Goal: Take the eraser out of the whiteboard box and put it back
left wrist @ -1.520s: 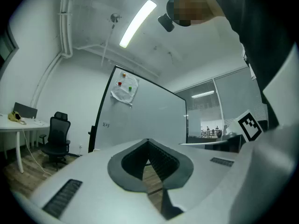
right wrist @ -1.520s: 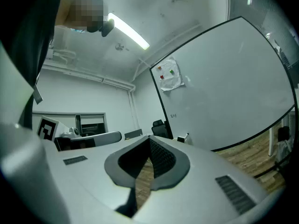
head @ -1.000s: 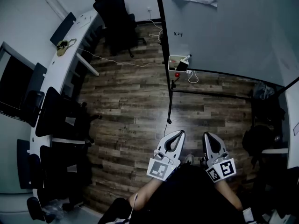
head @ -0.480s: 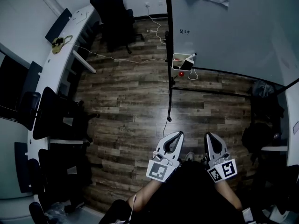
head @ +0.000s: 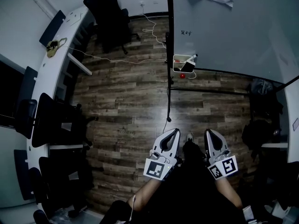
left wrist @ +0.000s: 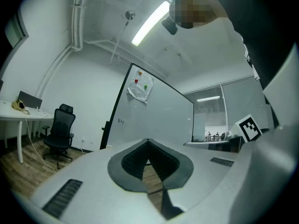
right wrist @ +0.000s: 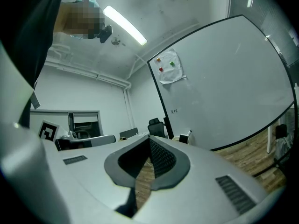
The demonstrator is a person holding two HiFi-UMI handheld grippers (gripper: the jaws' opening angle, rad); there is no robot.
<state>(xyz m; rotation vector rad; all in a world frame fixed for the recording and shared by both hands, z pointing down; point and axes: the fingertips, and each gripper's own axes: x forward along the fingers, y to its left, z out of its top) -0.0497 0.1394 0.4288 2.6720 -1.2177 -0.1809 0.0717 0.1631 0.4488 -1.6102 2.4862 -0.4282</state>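
A white whiteboard box hangs at the lower left corner of the whiteboard. A dark eraser sticks out of it, and the box also shows small in the right gripper view. In the head view both grippers are held low near the person's body, far from the box. My left gripper is shut with nothing between its jaws, tips meeting. My right gripper is likewise shut and empty. Both point level toward the whiteboard.
A black office chair stands left of the whiteboard. A curved white desk with dark chairs runs along the left. A white cable trails over the wooden floor. The whiteboard's stand bar crosses ahead. Dark bags sit at the right.
The person has stepped a little forward toward the whiteboard, carrying both grippers along; a foot now shows between them. Both grippers stay shut.
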